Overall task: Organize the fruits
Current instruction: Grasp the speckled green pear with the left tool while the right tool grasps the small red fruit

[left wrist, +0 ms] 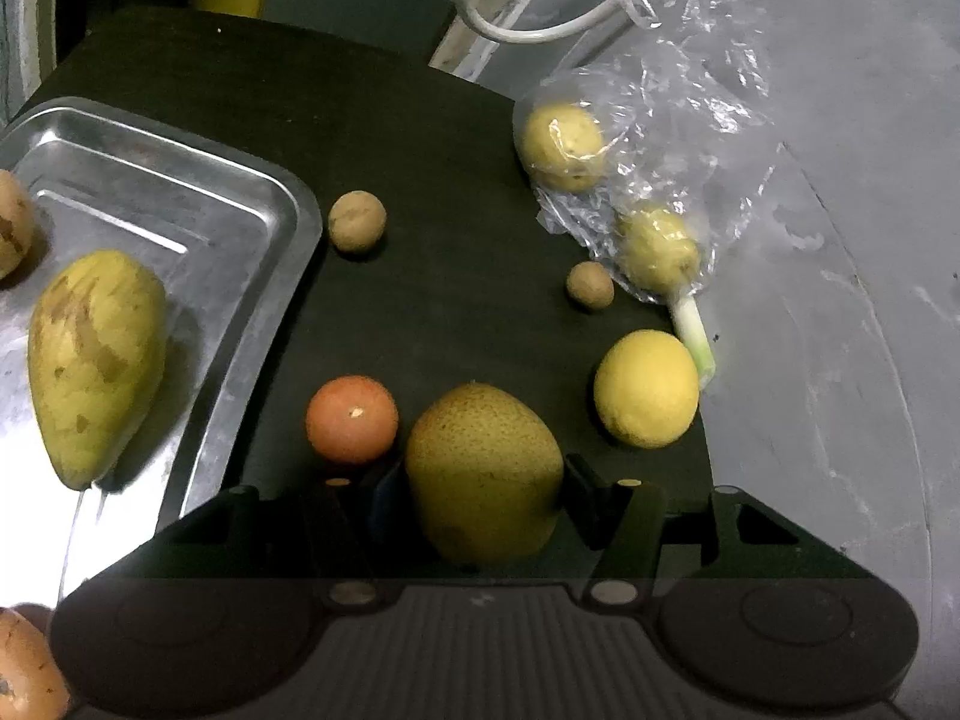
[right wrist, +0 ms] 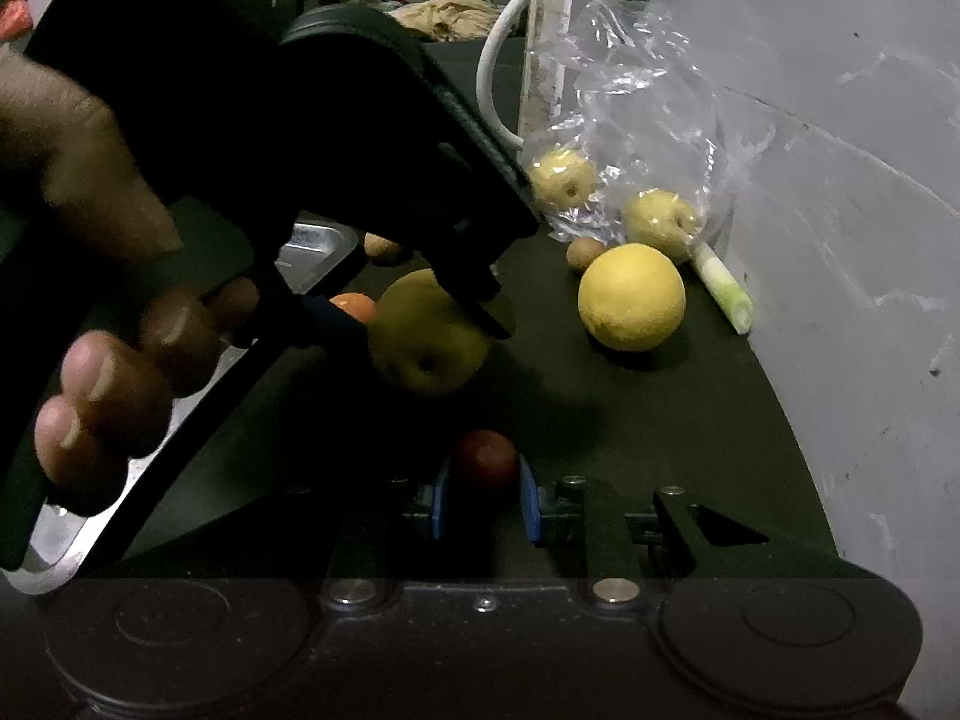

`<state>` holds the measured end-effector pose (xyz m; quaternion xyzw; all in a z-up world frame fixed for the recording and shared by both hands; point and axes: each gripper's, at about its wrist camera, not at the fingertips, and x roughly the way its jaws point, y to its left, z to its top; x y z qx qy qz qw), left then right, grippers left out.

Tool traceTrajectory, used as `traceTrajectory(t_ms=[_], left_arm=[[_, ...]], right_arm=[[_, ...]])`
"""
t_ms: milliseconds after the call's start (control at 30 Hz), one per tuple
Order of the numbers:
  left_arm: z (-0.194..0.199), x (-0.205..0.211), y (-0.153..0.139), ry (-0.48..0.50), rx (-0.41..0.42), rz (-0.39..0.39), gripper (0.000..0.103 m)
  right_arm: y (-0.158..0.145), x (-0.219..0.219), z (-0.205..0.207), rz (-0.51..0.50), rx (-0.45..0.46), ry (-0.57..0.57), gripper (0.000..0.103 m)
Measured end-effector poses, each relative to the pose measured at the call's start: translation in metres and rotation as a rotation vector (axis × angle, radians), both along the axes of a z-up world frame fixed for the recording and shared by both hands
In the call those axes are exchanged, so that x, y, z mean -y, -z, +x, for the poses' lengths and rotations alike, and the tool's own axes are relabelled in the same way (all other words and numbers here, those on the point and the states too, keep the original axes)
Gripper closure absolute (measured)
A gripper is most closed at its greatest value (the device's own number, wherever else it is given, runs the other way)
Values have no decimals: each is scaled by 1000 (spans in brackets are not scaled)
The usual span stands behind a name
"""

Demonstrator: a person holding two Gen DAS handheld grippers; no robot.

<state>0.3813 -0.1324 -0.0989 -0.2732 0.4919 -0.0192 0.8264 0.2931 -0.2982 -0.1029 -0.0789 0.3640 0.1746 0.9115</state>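
Note:
My left gripper (left wrist: 483,480) is shut on a yellow-green speckled pear (left wrist: 483,474); in the right wrist view a hand (right wrist: 102,372) holds that gripper (right wrist: 420,324) with the pear (right wrist: 429,342) just above the dark table. An orange (left wrist: 352,419) lies beside it on the left and a lemon (left wrist: 647,387) on the right. A steel tray (left wrist: 180,180) at the left holds a mango (left wrist: 96,360). My right gripper (right wrist: 485,480) has its blue pads (right wrist: 528,504) against a dark red fruit (right wrist: 486,459).
Two small brown fruits (left wrist: 356,222) (left wrist: 590,285) lie on the dark table (left wrist: 450,150). A clear plastic bag (left wrist: 660,90) at the far right holds two yellow fruits (left wrist: 561,147) (left wrist: 659,249). A green stalk (left wrist: 696,336) lies by the grey wall (left wrist: 840,240).

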Motion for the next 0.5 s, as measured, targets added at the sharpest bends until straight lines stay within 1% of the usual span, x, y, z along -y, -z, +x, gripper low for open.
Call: traceTrajectory(t_ms=[167,500], left_arm=[[-13,0,-1,45,12,-4,43],[-37,0,-7,123,8,-31,43]], right_arm=[[-1,3,-8,15,-15,43,77],[-5,0,-28,3,-39,112,77]])
